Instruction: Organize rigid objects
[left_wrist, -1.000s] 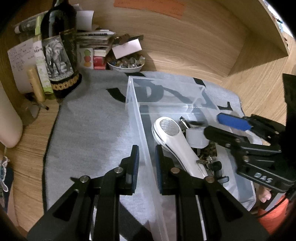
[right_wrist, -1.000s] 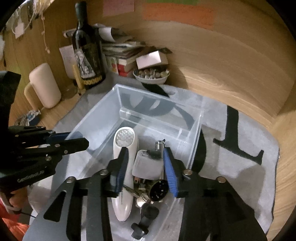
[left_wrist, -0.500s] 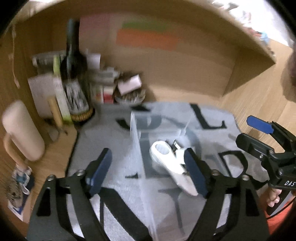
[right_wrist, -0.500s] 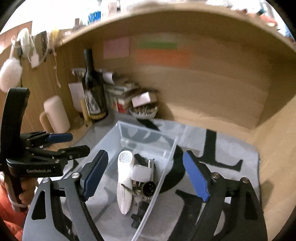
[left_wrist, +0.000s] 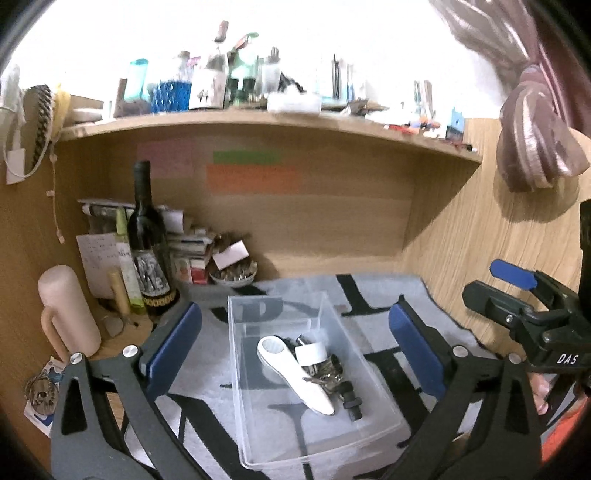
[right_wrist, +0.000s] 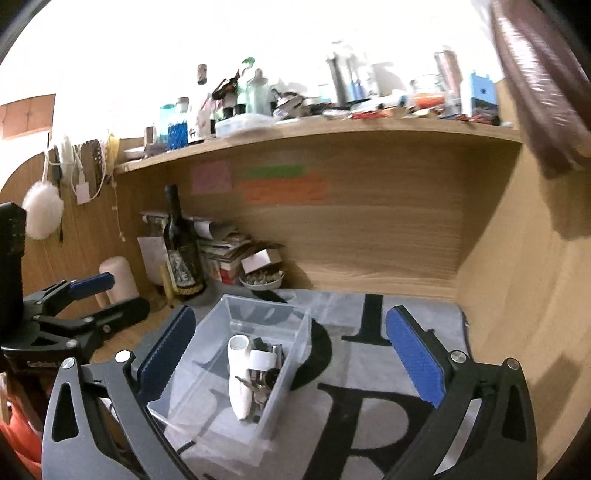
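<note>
We held both the left claw (left_wrist: 293, 345) and right claw (right_wrist: 290, 356) spread wide above the clear bin (left_wrist: 373, 430) at lower centre, where the white handheld device (left_wrist: 291, 373) lay head toward the upper left, on the grey mat (left_wrist: 207, 373) covering the wooden bench (left_wrist: 107, 345).

A wooden surface (left_wrist: 436, 266) inside a recessed nook is carrying a grey mat with black letters (left_wrist: 380, 314), and a clear plastic bin (left_wrist: 317, 439) is sitting directly on that mat near its middle. Along the back left corner, off the mat, a dark wine bottle (left_wrist: 147, 243) is standing upright beside a stack of books and papers (left_wrist: 188, 247), a small bowl (left_wrist: 232, 275) and a pale pink mug (left_wrist: 68, 314). Above the nook, a wooden shelf (left_wrist: 266, 122) is bearing a crowded row of bottles and jars (left_wrist: 221, 85), too blurred to tell apart.
</note>
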